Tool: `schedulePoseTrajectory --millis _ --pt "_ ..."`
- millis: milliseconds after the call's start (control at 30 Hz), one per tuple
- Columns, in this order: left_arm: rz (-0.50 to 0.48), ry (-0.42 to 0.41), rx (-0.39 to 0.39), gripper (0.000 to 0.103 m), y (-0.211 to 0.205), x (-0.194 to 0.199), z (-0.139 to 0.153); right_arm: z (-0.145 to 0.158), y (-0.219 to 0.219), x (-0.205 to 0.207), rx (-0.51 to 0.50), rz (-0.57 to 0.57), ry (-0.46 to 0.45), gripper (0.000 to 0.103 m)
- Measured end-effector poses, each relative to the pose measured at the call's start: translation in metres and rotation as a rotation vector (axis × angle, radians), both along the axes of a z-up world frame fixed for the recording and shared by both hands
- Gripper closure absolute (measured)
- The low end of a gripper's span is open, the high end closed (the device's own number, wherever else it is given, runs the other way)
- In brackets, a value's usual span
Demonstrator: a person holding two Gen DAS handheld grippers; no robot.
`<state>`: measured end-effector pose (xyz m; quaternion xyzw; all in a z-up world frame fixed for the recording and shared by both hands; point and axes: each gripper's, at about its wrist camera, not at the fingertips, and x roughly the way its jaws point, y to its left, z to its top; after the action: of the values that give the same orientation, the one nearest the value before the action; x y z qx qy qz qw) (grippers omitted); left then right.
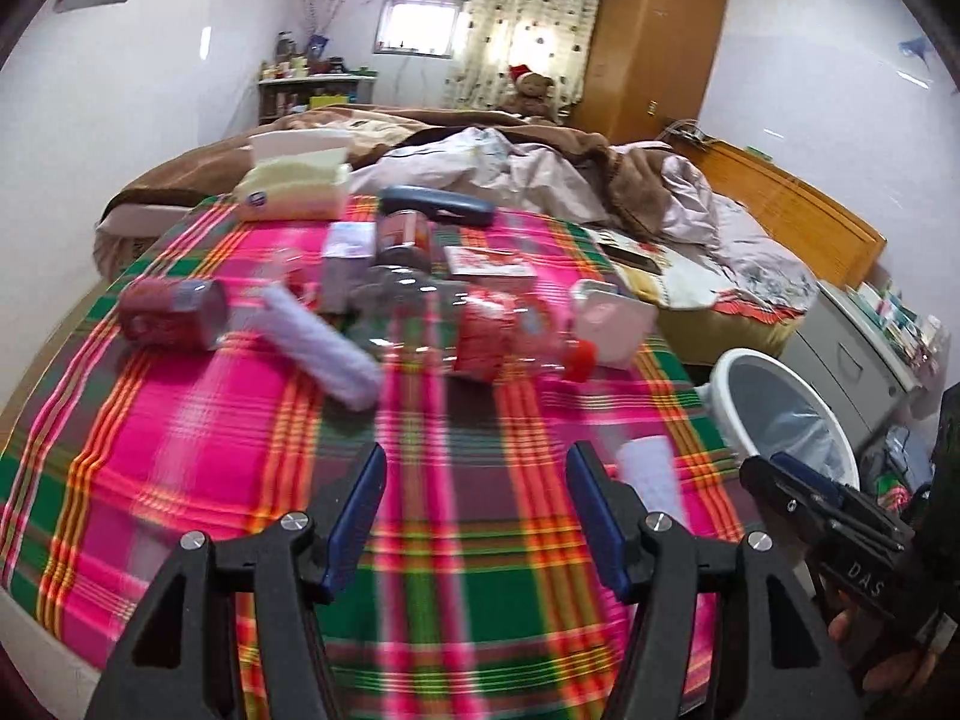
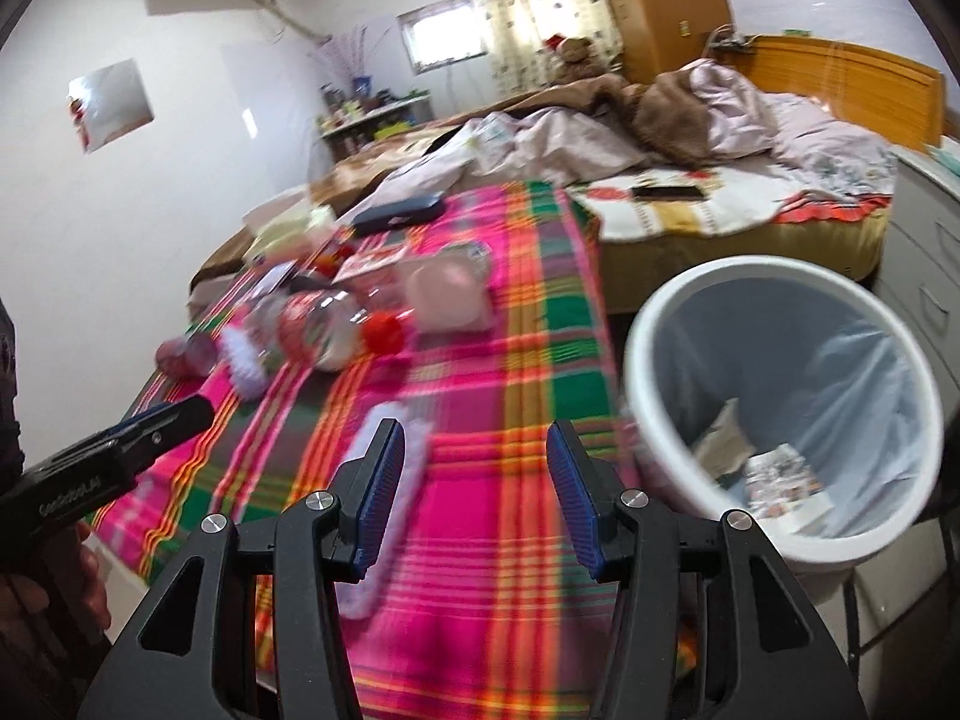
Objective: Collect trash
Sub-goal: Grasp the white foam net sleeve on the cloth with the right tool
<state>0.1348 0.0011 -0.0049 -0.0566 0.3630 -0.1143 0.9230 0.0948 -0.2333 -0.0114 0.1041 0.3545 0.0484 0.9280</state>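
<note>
A plaid cloth [image 1: 420, 438] of pink, green and orange stripes covers the near part of the bed, its weave soft and slightly rumpled. Across its far half lies a scatter of trash: a crushed clear plastic bottle [image 1: 480, 324] with a red label and a round red cap, lying on its side; a red metal can [image 1: 171, 312], also on its side, at the left; a pale, ribbed, tube-shaped wrapper [image 1: 324, 348] between them; and a small pink-and-white box [image 1: 612, 318] just right of the bottle. Another pale, fuzzy wrapper [image 2: 384, 498] lies near the cloth's near edge. Off the cloth's right edge stands a round white plastic bin [image 2: 678, 396] with a thin translucent liner, holding a few scraps of printed paper at the bottom. The left gripper [image 1: 477, 516] hangs low over the near part of the cloth, its blue ribbed pads spread wide with nothing between them. The right gripper [image 2: 474, 486] is likewise spread and empty, pointing across the cloth with the bin just to its right and the fuzzy wrapper partly behind its left finger. Each black gripper body shows at the edge of the other's view, both blurred.
</note>
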Motion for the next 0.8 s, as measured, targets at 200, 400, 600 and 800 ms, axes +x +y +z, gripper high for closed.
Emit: schedulePoseTrajectory --millis 200,400,600,800 --pt "0.064 0.020 0.006 0.038 0.033 0.006 -0.010 -0.013 0.025 0.009 0.028 0.048 0.045 0.051" --pt "0.128 0.049 -0.005 0.037 0.070 0.018 -0.019 -0.025 0.044 0.017 0.039 0.075 0.100 0.051" --pt "0.168 0.050 0.004 0.037 0.096 0.037 -0.019 -0.033 0.056 0.027 0.014 0.074 0.155 0.051" --pt "0.182 0.043 0.044 0.033 0.122 0.066 -0.016 -0.033 0.069 0.032 -0.047 0.067 0.150 0.072"
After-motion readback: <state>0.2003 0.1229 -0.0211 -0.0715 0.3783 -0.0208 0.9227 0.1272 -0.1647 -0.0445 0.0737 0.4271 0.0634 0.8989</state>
